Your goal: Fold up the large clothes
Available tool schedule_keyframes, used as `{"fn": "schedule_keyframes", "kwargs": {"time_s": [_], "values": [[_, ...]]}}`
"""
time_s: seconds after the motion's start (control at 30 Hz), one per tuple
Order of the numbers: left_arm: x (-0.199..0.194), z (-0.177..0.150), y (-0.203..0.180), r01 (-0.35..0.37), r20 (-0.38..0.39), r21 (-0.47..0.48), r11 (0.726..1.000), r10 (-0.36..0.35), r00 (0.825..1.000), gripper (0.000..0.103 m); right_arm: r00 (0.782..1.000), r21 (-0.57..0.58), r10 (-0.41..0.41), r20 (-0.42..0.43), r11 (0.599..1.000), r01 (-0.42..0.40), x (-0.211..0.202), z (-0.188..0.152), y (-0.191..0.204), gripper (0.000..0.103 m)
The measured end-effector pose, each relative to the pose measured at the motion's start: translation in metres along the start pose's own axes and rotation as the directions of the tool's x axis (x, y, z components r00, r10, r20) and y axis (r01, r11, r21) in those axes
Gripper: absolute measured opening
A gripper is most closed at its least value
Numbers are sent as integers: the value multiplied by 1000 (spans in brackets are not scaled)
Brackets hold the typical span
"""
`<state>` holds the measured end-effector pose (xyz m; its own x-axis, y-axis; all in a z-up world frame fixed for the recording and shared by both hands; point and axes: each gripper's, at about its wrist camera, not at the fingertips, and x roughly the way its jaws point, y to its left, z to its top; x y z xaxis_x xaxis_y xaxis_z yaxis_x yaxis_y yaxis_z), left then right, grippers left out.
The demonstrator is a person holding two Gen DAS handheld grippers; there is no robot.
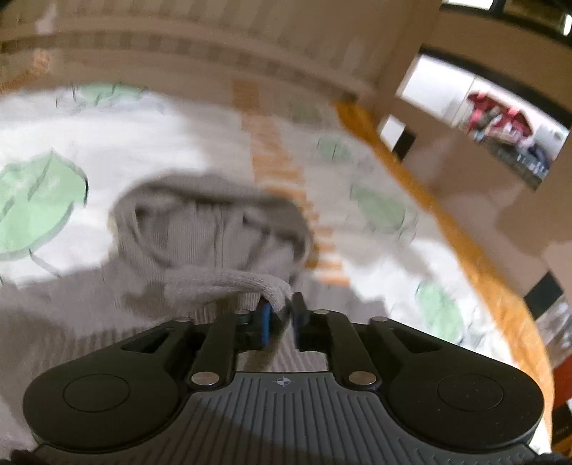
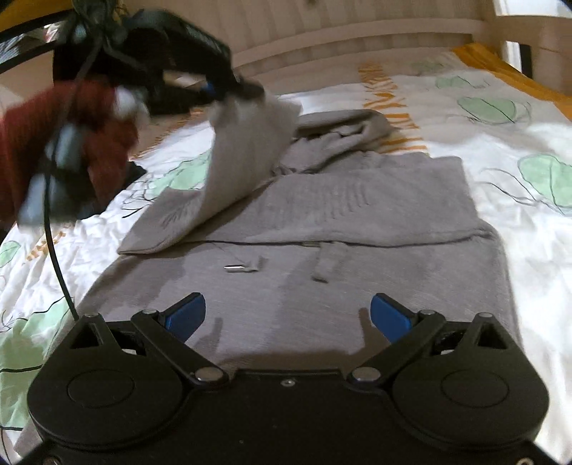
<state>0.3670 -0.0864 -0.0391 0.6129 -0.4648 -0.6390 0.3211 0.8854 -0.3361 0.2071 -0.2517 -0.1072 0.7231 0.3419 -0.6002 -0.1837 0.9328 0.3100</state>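
Note:
A grey hoodie (image 2: 321, 214) lies flat on the bed, its hood (image 2: 343, 132) bunched at the far end. The left sleeve (image 2: 246, 143) is lifted and arcs over the chest, hanging from my left gripper (image 2: 228, 89). In the left wrist view, my left gripper (image 1: 280, 314) has its fingers a little apart. The sleeve's cuff (image 1: 250, 280) is draped on the left blue pad and lies between the fingers, above the hood (image 1: 214, 221). My right gripper (image 2: 287, 314) is wide open over the hoodie's lower body, with nothing between its fingers.
The bedspread (image 2: 500, 214) is white with green leaves and orange bands. A pale headboard (image 2: 357, 21) runs along the far side. A person's red sleeve (image 2: 21, 136) and a black cable (image 2: 53, 250) hang at the left. A metal zip pull (image 2: 236, 267) lies on the hoodie.

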Motion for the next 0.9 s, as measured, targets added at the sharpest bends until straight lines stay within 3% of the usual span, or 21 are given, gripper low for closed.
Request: {"fn": "schedule_keyframes", "kwargs": {"time_s": [0.07,0.13,0.2,0.37,0.5,0.83,0.9], "values": [[6,-6,1,11,-32,-13,1000,-11,999,48,1000,9,-6,-8,1000,6,1,-1,-4,99],[1,-12,0,40,-22,-4,999,-40,999,56,1000,14,-11,-14,1000,11,3,-1,-5,99],[-10,-15,-2,52,-8,35,998,-52,999,72,1000,11,-15,-17,1000,15,4,-1,-5,99],[-43,-30,-4,15,87,140,990,-27,996,79,999,-9,-33,-17,999,33,9,5,-4,99],[-64,-54,20,-63,95,155,986,49,994,79,999,-29,-53,-3,998,52,12,17,-4,99],[-67,-110,95,-214,-17,1,977,214,977,79,993,-204,-100,60,973,110,50,73,23,99],[-65,-117,104,-207,11,-17,978,208,978,80,992,-237,-112,60,964,123,64,82,29,99]]}}
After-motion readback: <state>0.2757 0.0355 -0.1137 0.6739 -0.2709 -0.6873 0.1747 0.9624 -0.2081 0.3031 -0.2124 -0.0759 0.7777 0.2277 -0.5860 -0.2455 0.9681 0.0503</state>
